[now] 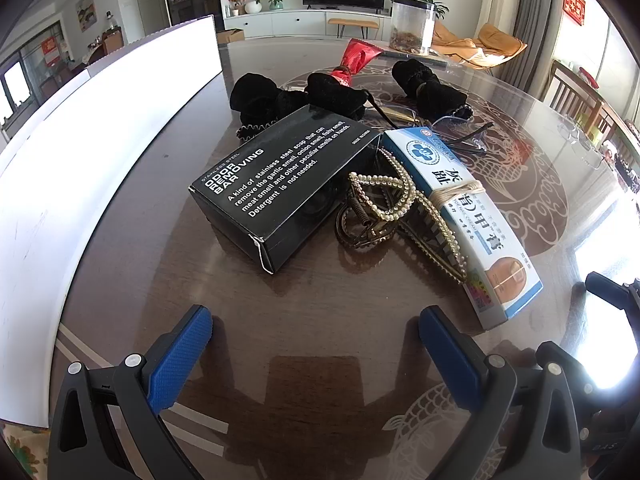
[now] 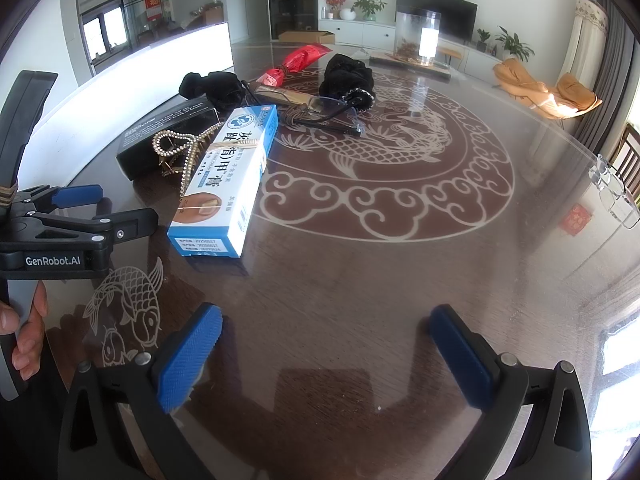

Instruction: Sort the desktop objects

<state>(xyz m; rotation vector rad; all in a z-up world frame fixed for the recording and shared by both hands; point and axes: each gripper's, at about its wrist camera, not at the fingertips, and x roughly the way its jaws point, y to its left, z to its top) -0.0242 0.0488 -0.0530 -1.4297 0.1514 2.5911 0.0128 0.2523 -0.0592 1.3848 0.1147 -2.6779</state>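
Observation:
A black box labelled "odor removing bar" [image 1: 280, 184] lies on the round table. Beside it lies a pearl hair claw [image 1: 384, 208] and a blue-and-white medicine box [image 1: 464, 216], also in the right wrist view [image 2: 228, 176]. Behind them are black velvet pouches [image 1: 280, 100], a red packet [image 1: 356, 60] and glasses [image 1: 468, 132]. My left gripper [image 1: 316, 328] is open and empty, just short of the pile. My right gripper [image 2: 324, 328] is open and empty over bare table, to the right of the pile. The left gripper also shows in the right wrist view [image 2: 104, 204].
A long white box [image 1: 100, 140] stands along the table's left side. A clear jar [image 1: 412, 26] stands at the far edge. Another pair of glasses [image 2: 612, 192] lies at the right edge. The glass-topped table [image 2: 400, 280] has a fish pattern.

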